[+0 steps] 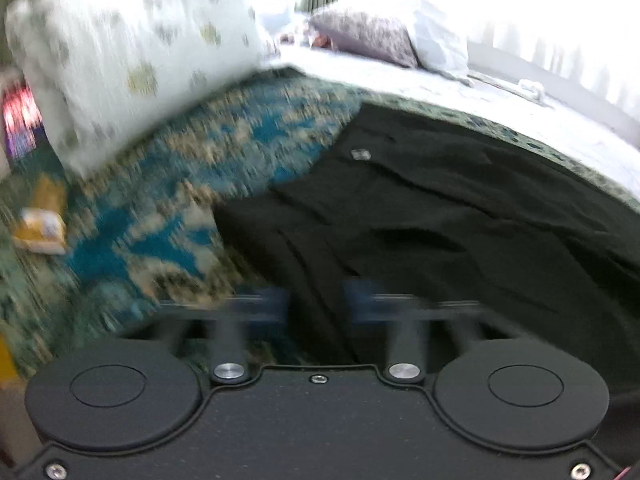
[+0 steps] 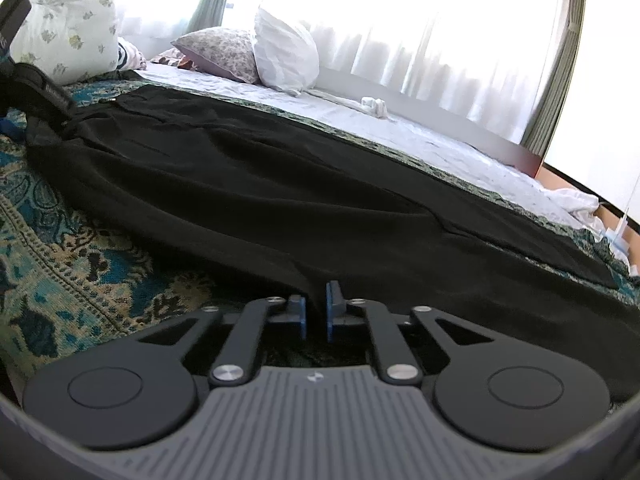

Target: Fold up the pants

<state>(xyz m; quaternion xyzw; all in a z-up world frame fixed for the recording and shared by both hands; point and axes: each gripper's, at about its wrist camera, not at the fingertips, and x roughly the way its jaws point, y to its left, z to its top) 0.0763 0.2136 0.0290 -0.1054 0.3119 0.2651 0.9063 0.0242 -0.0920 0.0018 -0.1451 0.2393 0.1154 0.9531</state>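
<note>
Black pants [image 2: 280, 184] lie spread lengthwise on a blue patterned bedspread [image 2: 60, 272], waistband at the far left. In the left wrist view, which is motion-blurred, the pants [image 1: 440, 216] fill the right half with a small white label near the waistband. My left gripper [image 1: 316, 304] is open, its blue pads apart over the near edge of the pants, holding nothing. My right gripper [image 2: 316, 312] has its blue pads nearly closed on a fold of the pants' near edge. The left gripper's black body [image 2: 40, 92] shows at the far left of the right wrist view, by the waistband.
A floral white pillow [image 1: 132, 60] stands at the left. A purple patterned pillow [image 2: 220, 52] and a white pillow [image 2: 284, 56] sit at the back on a white sheet [image 2: 400, 128]. A yellow box [image 1: 40, 232] lies at the left. Bright curtained windows are behind.
</note>
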